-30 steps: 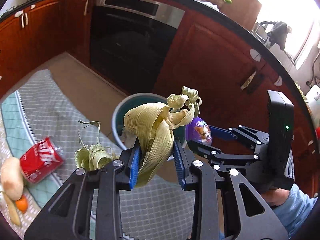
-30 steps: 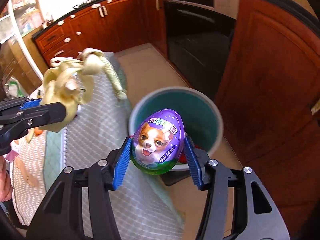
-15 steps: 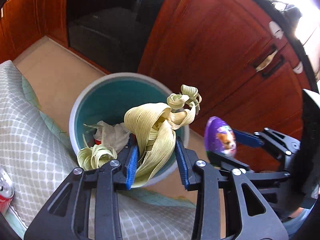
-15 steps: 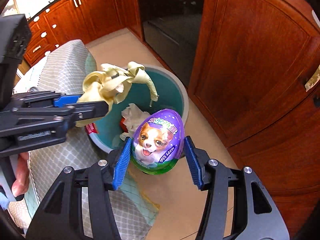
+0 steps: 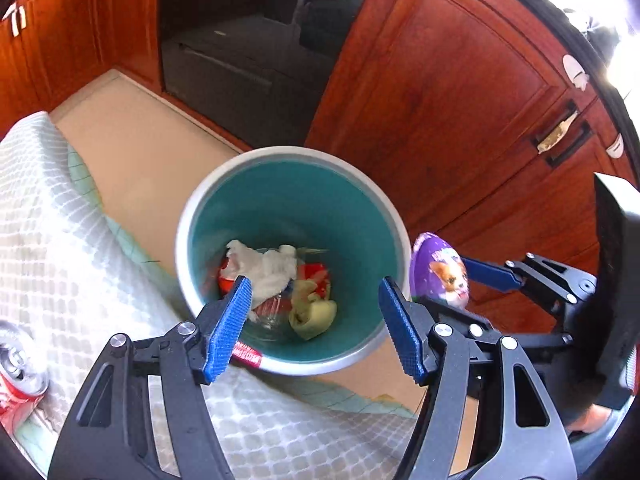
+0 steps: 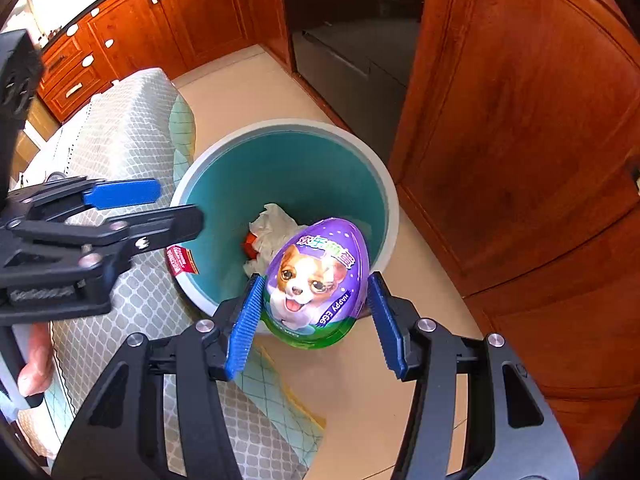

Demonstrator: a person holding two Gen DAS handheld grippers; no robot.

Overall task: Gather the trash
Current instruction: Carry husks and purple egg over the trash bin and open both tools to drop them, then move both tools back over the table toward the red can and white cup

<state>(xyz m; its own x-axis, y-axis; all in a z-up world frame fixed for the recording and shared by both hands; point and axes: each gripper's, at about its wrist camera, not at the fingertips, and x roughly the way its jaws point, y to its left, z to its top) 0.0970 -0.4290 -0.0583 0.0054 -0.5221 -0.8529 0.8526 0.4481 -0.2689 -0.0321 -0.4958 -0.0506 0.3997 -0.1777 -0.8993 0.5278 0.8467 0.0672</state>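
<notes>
The left gripper (image 5: 316, 320) hangs over a round trash bin (image 5: 200, 208) with a pale grey rim and smooth teal inside; its jaws are opening, and nothing sits between the ribbed blue pads. Down in the bin lie a curled, yellowish corn husk (image 5: 312, 312), a crumpled white tissue (image 5: 264, 268), bits of red wrapper and something clear and glassy. The right gripper (image 6: 316, 312) has its jaws clenched on a glossy purple plastic egg (image 6: 316, 276) printed with a puppy and a green base, held just beside the bin's near rim and above the beige tiled floor (image 6: 248, 84). A table under a quilted cloth (image 5: 60, 240) with a grey-white scale pattern stands against the bin. A dented red soda can (image 5: 20, 380) lies on that cloth at the left edge. Behind are reddish wooden cabinets (image 5: 460, 92) and a dark oven door.
</notes>
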